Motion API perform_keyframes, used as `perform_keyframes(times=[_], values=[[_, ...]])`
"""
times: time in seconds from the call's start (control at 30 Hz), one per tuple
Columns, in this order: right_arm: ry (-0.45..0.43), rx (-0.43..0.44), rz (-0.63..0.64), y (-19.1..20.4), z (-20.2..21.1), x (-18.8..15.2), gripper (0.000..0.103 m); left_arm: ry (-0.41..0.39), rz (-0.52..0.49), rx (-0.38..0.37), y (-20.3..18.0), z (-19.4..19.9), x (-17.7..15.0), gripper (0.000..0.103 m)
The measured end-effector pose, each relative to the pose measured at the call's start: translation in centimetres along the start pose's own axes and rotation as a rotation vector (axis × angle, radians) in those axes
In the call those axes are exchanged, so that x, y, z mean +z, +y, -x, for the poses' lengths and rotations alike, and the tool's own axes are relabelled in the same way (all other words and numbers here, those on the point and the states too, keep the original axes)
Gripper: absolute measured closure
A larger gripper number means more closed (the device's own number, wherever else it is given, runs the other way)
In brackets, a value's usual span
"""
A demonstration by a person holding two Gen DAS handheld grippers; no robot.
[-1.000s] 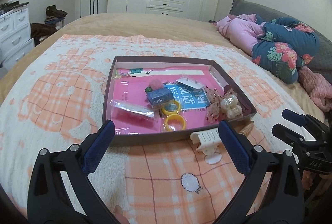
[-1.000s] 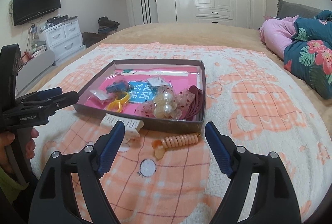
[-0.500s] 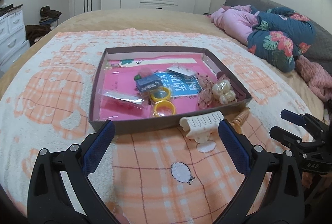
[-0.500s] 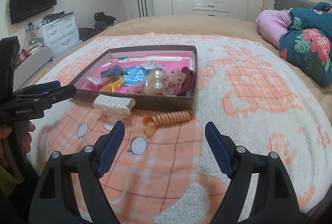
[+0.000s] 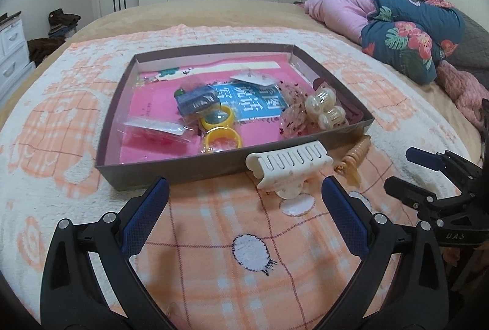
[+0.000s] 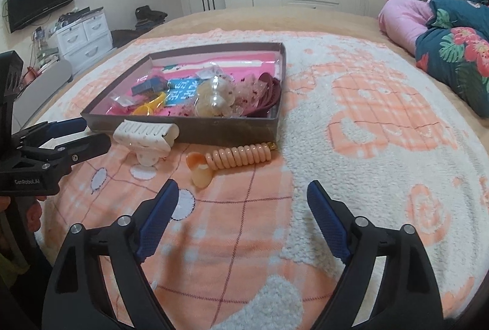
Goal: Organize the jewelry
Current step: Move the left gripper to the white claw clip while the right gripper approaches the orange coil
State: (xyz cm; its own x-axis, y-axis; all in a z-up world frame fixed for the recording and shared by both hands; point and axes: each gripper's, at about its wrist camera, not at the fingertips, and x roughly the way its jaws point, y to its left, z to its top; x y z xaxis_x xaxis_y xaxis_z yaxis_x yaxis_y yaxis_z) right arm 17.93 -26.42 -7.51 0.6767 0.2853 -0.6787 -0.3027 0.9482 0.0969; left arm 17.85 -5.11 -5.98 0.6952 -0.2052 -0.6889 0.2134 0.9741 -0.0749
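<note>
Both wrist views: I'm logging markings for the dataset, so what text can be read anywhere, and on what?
"GenRobot.AI": side of the left gripper, seen in the right wrist view.
"UAS", partly legible: body of the right gripper, seen in the left wrist view.
Large white Chinese characters on the blue card in the box: too skewed to read.

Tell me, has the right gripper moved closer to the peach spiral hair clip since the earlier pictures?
Yes. In the right wrist view the peach spiral hair clip and brown tray now appear nearer the opening, empty fingers of the right gripper.
</note>
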Motion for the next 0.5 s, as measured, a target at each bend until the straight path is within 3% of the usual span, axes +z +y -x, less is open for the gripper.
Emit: perform_keyframes(times=[0.4, 0.5], values=[[0.053, 0.007, 0.019, -0.3, -2.9, 0.9, 0.017, 0.050, 0.066, -0.073, 0.4, -2.4, 0.4, 0.012], [0.054, 0.006, 0.020, -0.6, -3.3, 1.1, 0.017, 0.065, 0.095, -0.114, 0.5, -2.7, 0.4, 0.020]])
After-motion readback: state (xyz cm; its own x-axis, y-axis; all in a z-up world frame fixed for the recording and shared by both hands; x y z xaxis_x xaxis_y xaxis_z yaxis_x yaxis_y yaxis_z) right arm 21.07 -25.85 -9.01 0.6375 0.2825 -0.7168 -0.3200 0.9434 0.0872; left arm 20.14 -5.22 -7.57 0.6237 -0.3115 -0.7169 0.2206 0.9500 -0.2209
